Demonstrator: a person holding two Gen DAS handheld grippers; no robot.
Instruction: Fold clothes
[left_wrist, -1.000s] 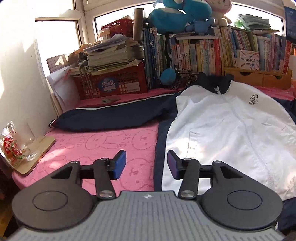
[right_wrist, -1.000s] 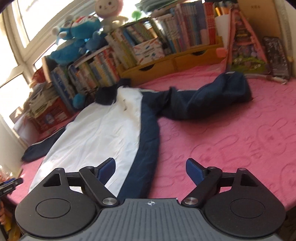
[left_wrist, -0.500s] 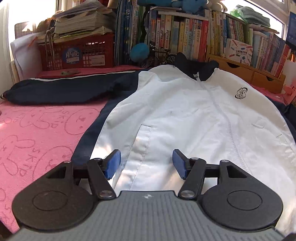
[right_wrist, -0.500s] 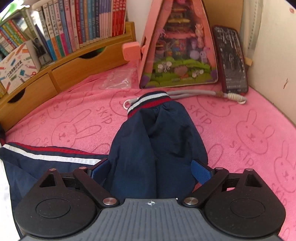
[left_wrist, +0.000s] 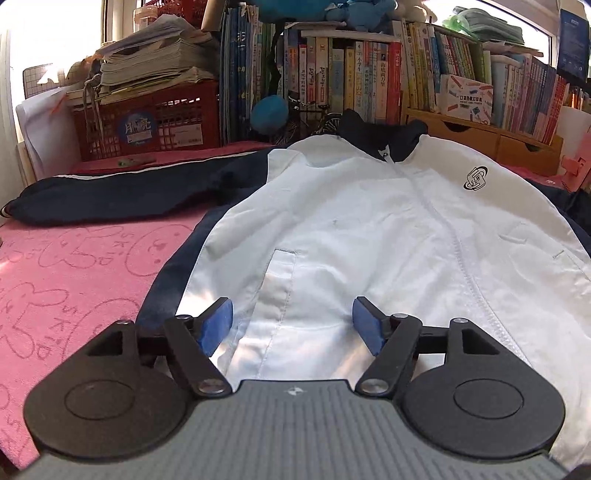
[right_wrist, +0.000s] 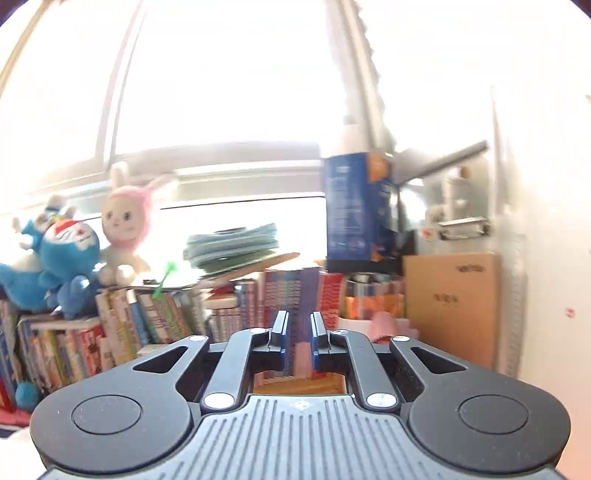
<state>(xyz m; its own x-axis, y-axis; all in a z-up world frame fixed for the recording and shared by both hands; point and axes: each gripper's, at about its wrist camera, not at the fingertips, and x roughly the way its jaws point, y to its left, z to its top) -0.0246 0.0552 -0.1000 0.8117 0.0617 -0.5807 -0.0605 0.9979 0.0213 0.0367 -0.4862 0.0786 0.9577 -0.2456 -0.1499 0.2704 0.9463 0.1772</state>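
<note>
Fingers on your left gripper (left_wrist: 291, 325) stand spread and have just been opening wider, their blue pads on either side of the near hem of the jacket (left_wrist: 369, 236) without pressing on it; the white cloth with its pocket seam lies under the gap between them. That jacket is spread face up on the pink counter (left_wrist: 66, 273), white front panels zipped, dark collar (left_wrist: 384, 133) at the far end by the row of books (left_wrist: 351, 77), a small round logo on the right chest, and one navy sleeve (left_wrist: 110, 195) stretched out to the left toward the red crate (left_wrist: 147, 122) stacked with papers. Your right gripper (right_wrist: 298, 339) points out level at the far shelves, away from the counter, so the jacket does not show in its view; its fingers have just been closing and now stand nearly together with a narrow gap, and nothing shows in that gap except the books behind. Whether any cloth hangs below them you cannot tell from this view. Ahead of that gripper sit a blue plush toy (right_wrist: 59, 258) and a pink rabbit doll (right_wrist: 123, 225) on top of the books at the left, a tall blue box (right_wrist: 354, 210) in the middle, and a brown cardboard box (right_wrist: 450, 302) against the wall on the right, all washed out by the bright window (right_wrist: 229, 74)
</note>
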